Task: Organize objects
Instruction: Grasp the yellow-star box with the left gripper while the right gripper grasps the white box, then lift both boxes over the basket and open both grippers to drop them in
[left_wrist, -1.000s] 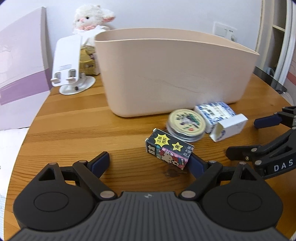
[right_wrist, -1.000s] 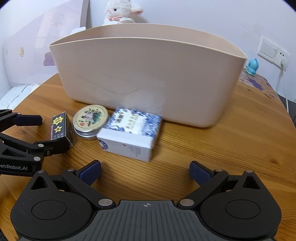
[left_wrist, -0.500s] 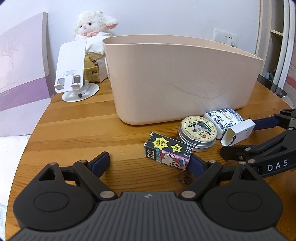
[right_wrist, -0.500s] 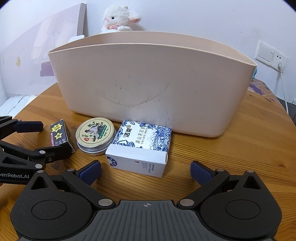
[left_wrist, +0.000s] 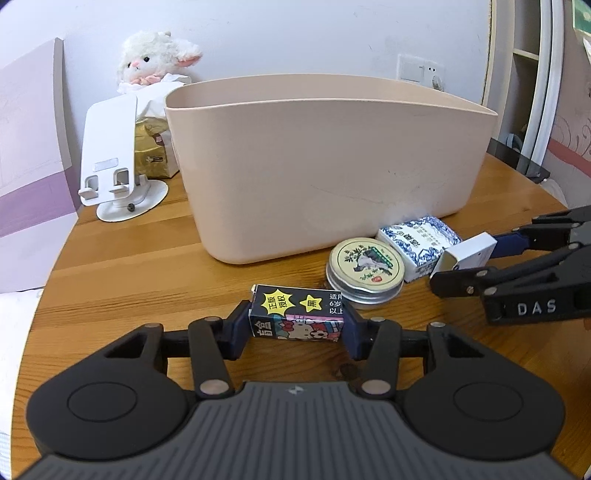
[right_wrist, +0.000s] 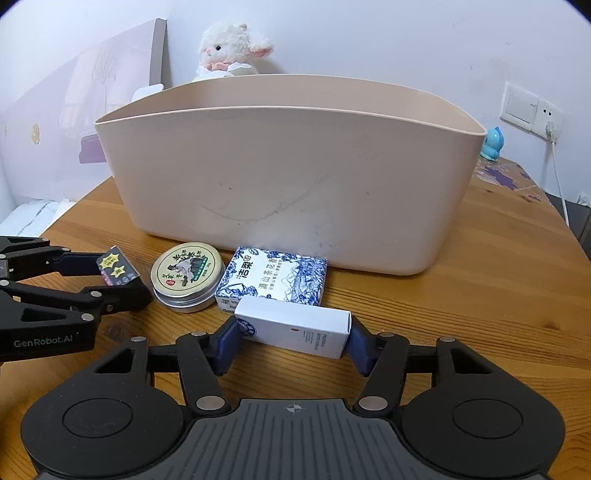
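Observation:
My left gripper is shut on a small black cartoon box that rests on the wooden table. My right gripper is shut on the near end of a blue-and-white patterned box that lies on the table. A round tin with a pictured lid sits between the two boxes; it also shows in the right wrist view. A large beige bin stands just behind all three, open at the top. In the right wrist view the bin fills the middle.
A white phone stand and a gold box stand left of the bin, with a plush lamb behind. A purple-and-white panel leans at the left. A blue figurine sits at the far right by a wall socket.
Both grippers moved forward and closed: the left one on the black cartoon box, the right one on the blue-and-white box. Earlier both were open with the boxes ahead of the fingers.

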